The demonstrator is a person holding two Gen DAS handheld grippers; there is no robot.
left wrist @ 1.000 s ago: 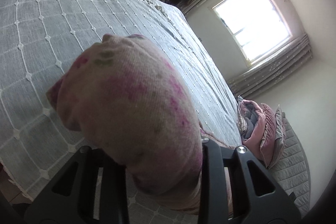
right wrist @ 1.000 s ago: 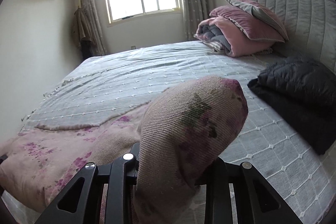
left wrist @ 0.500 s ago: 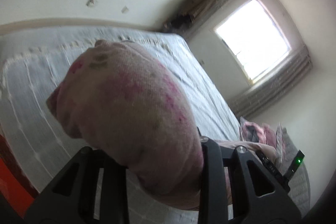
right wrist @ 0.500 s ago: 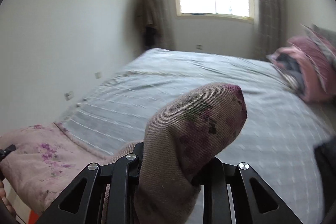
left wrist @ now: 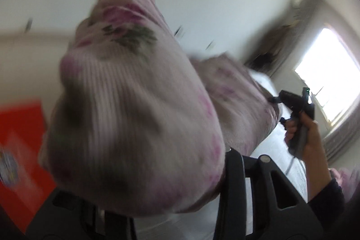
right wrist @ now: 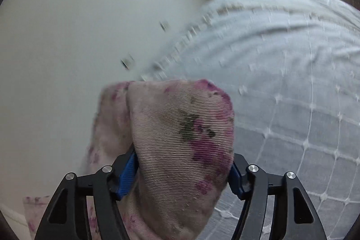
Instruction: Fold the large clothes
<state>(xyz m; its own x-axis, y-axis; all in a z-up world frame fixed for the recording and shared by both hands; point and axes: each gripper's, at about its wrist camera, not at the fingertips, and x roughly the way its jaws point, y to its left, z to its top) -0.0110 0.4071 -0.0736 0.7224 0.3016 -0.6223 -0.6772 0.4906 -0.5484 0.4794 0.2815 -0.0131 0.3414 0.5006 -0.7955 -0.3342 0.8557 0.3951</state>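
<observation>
A pale pink ribbed garment with purple flowers is bunched between the jaws of my left gripper, which is shut on it and raised in the air. The cloth stretches across to my right gripper, seen held in a hand. In the right wrist view my right gripper is shut on another bunch of the same garment, its blue pads pressed into the cloth. The image is blurred by motion.
The bed with a grey quilted cover lies to the right and below. A white wall is ahead. A bright window with curtains is at the right. Something orange-red is at the lower left.
Both grippers have risen and swung left with the garment, lifting it off the bed. The views now face the wall. The cloth hangs stretched between them.
</observation>
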